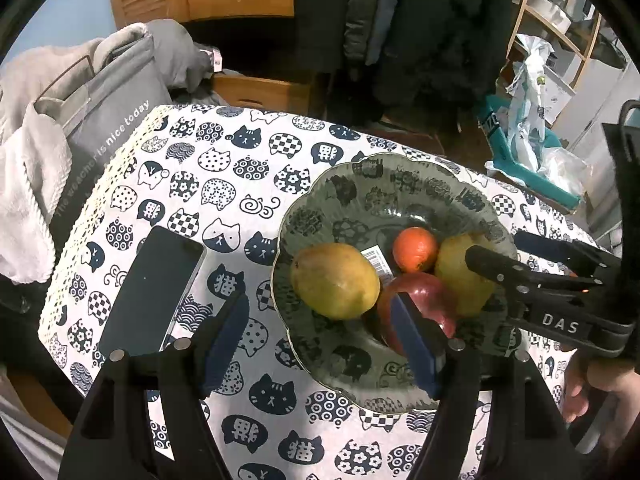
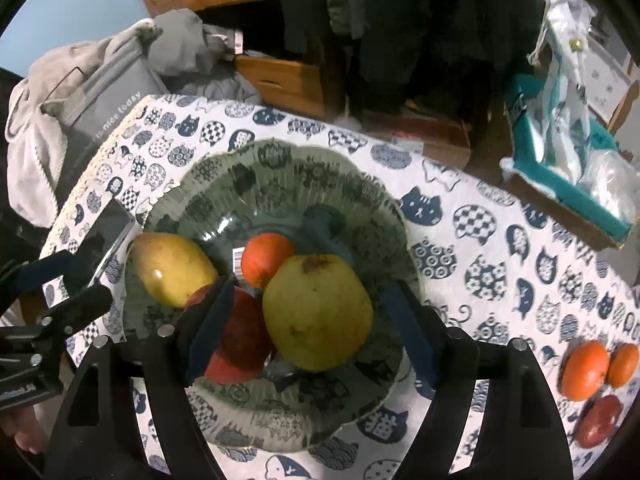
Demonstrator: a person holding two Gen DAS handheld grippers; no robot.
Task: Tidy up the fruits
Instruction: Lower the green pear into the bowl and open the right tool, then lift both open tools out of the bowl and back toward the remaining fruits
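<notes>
**Fruit sorting: four in the plate, three left on the surface**

- Plate (image 2: 360, 200): dark glass, scalloped rim, on the cat-print cloth of the surface (image 2: 500, 248). Serves as the collecting dish.
- In the plate: yellow-green mango (image 2: 172, 272) at its left edge; orange (image 2: 266, 258) near the middle; red apple (image 2: 240, 344) toward the camera; yellow pear (image 2: 318, 312) touching the orange and apple. A barcode sticker (image 2: 239, 260) lies among them.
- Not yet collected: two oranges (image 2: 586, 368) and one red apple (image 2: 600, 420), grouped at the right edge of the surface, well apart from the plate.
- Right tool (image 2: 310, 334): jaws wide, standing either side of the pear, pads clear of it. The pear rests in the plate, so it reads as delivered.
- Left tool (image 1: 324, 344): jaws wide, nothing held, hovering over the plate's left rim.
- Other: phone (image 1: 152, 292) flat, left of the plate.
- Progress, judged: past halfway; three pieces remain.
</notes>
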